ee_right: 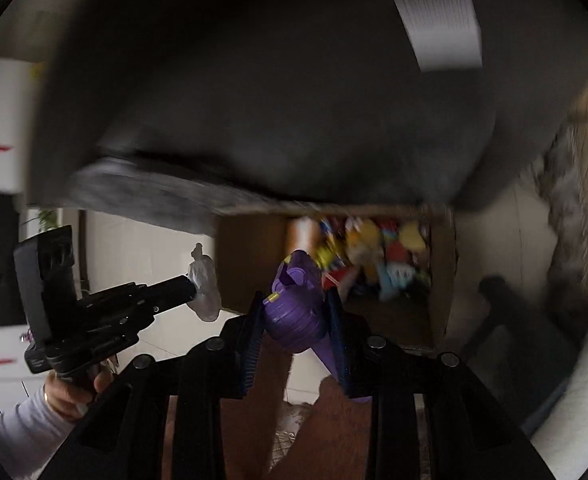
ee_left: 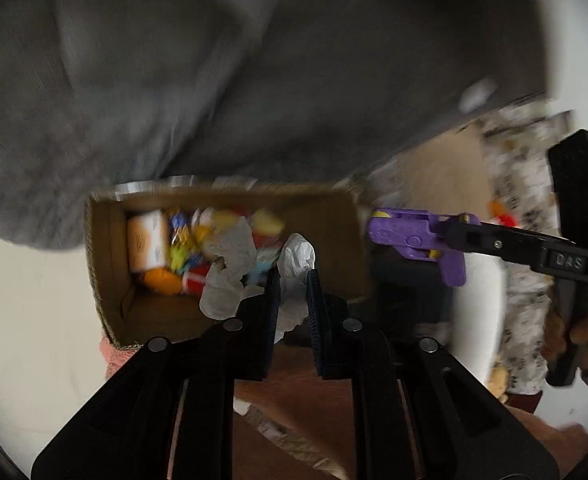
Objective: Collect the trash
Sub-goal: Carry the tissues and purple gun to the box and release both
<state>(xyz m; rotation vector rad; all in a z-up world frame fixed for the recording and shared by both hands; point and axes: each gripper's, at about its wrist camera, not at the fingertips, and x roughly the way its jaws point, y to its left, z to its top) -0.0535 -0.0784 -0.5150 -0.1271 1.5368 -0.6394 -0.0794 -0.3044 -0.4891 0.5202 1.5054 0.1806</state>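
Grey upholstery, blurred, fills the upper half of both views, likely a sofa (ee_left: 253, 60); pale floor shows beneath it. Landmark: cardboard box (ee_left: 109, 280), open top, standing just below the sofa edge.

Left gripper (ee_left: 293, 300): fingers (ee_left: 271, 304) pressed onto a white crumpled tissue (ee_left: 294, 260). Wad pokes out past the tips and hangs just short of the box's near rim. Right-wrist view confirms it: tissue bunched at the tip of the left tool, outside the box's left wall.

Right gripper (ee_right: 294, 316): fingers (ee_right: 336, 320) pinching a purple plastic toy (ee_right: 296, 304) by its rounded body, nose pointing toward the box. Left-wrist view puts the toy beside the box's right wall, not over the opening.

Box contents: colourful wrappers and scraps (ee_left: 181, 248), a white-and-orange cup (ee_left: 147, 242), loose white paper (ee_left: 229, 268) heaped near the front. Fairly full at the back.

Step in hand, by my reading: carry both items over the box and drop them. Neither is above the opening yet.

To do well:
- Bring each tip clearly past the rim before releasing; tissue is light and may drift or cling to a pad, so open wide and low.
- Toy is rigid and heavier; release low over the clear brown floor of the box so it does not bounce out.
- Keep the two tools apart over the opening; one at a time is safer.
- Motion blur is heavy; slow before release.
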